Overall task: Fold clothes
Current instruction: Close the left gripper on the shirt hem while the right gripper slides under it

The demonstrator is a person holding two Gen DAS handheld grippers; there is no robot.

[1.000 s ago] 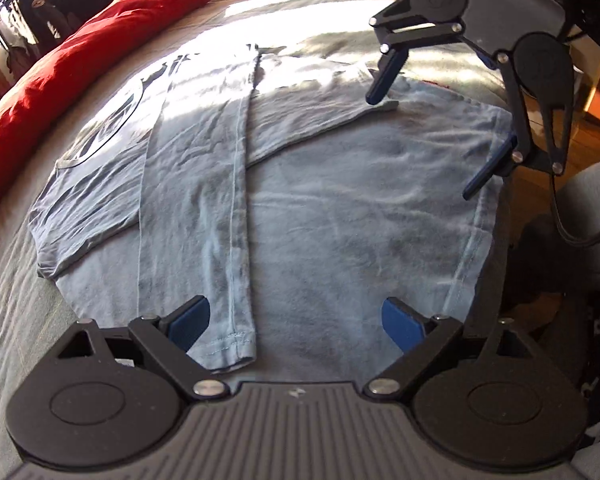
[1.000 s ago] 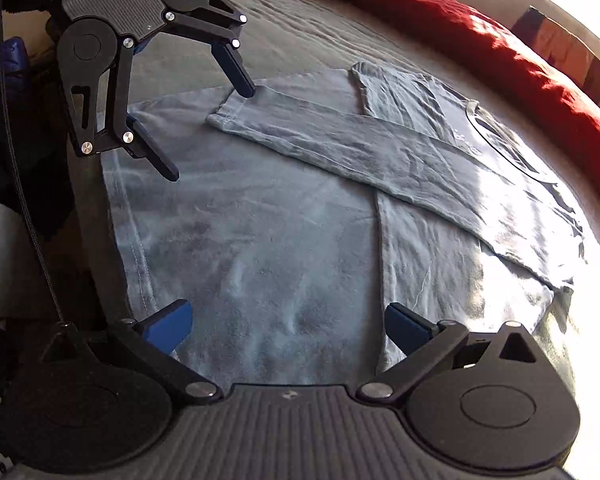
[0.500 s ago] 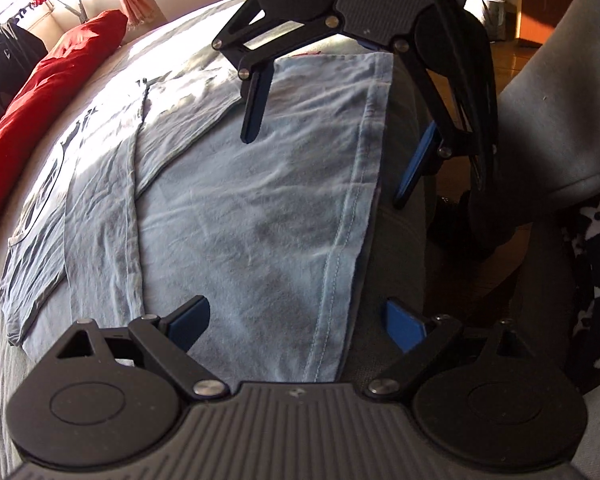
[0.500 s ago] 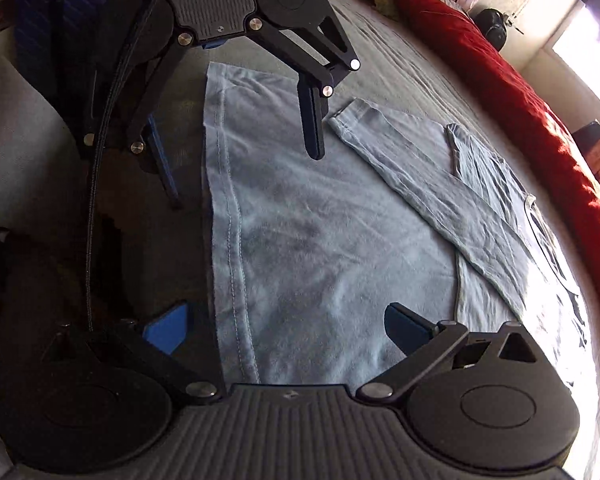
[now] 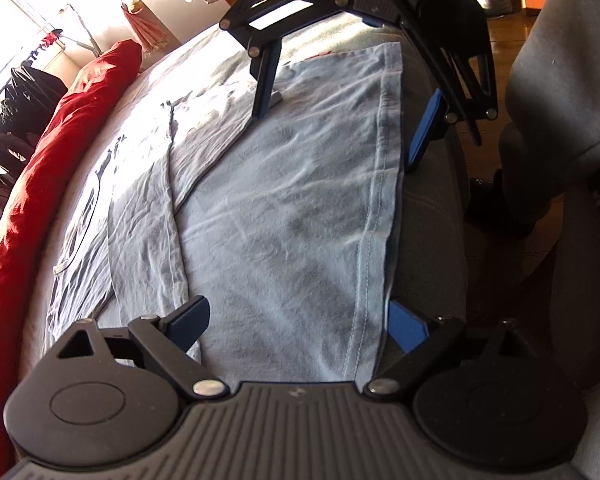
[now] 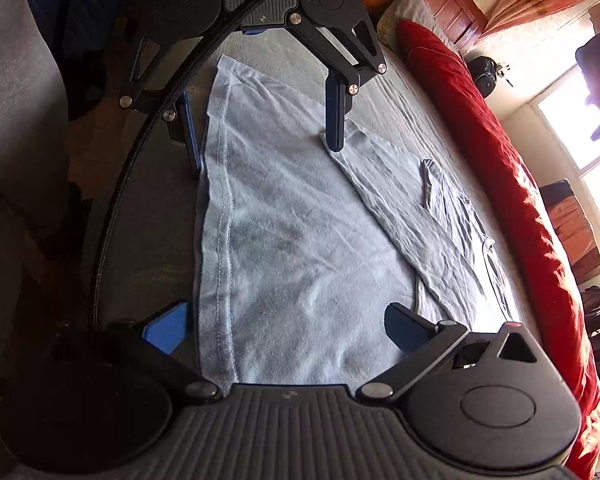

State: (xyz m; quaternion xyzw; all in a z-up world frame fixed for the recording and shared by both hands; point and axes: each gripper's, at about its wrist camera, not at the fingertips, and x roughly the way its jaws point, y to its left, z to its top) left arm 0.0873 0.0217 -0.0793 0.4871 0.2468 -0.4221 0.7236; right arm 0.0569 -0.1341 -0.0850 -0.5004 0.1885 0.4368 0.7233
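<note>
The pale blue long-sleeved cotton shirt (image 5: 292, 216) lies flat on the grey bed cover (image 5: 428, 240), both sleeves crossed over its body, its stitched hem (image 5: 374, 216) along the bed's near edge. The left claw (image 5: 298, 320) is spread wide with nothing in it, the hem running between its blue pads; the right claw (image 6: 286, 322) is just as wide and empty, straddling the same hem at the far end.

Likely trouble: a finger closing past the hem could pinch the cover along with the shirt (or catch only the top layer), and uneven lifts could slide the crossed sleeve (image 6: 396, 216) out of place.

Half a second ago both claws sat a little further from the hem; a second ago they faced the shirt's middle, well away from this edge, toward the red bolster (image 5: 60, 152)
</note>
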